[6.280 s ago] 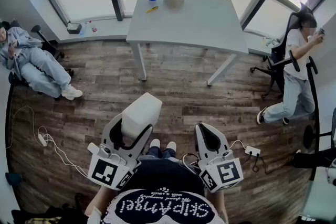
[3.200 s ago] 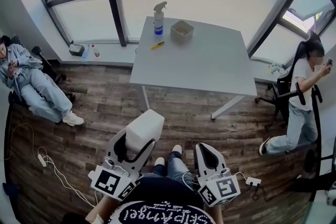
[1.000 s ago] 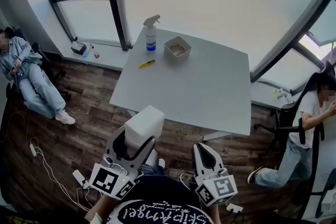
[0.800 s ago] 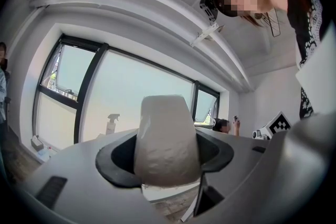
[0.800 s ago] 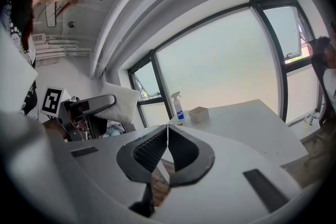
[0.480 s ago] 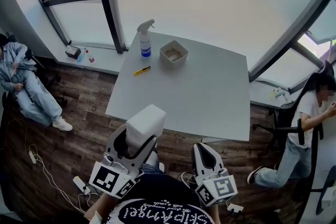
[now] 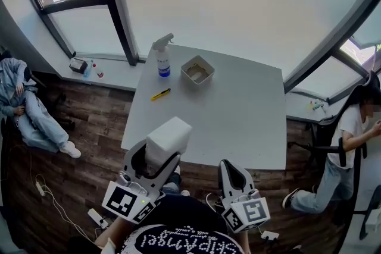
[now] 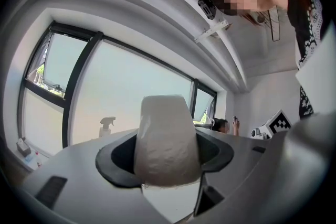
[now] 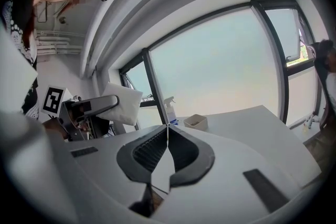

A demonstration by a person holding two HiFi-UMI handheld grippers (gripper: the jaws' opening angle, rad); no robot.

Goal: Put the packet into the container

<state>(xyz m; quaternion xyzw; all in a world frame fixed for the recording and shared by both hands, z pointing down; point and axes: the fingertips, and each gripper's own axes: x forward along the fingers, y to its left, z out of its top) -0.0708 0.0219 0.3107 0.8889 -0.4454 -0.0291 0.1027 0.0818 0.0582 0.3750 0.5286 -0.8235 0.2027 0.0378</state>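
A white packet [image 7: 168,141] is clamped in my left gripper [image 7: 158,154], held near the table's front edge; in the left gripper view the packet [image 8: 164,141] fills the space between the jaws. My right gripper [image 7: 231,174] is shut and empty, its jaws meeting [image 9: 167,150], just short of the table's front edge. The container [image 7: 197,70], a small square beige tub, stands at the far side of the grey table [image 7: 238,110]; it shows small in the right gripper view as the container [image 9: 196,122].
A spray bottle [image 7: 161,57] and a yellow pen [image 7: 161,94] sit left of the container. A person [image 7: 351,140] stands at the right by an office chair, another sits on the floor at the left [image 7: 24,110]. Windows run behind the table.
I have walked up to the table over the frames; it now lies just ahead of both grippers. The packet stays held in the left gripper, the right stays shut.
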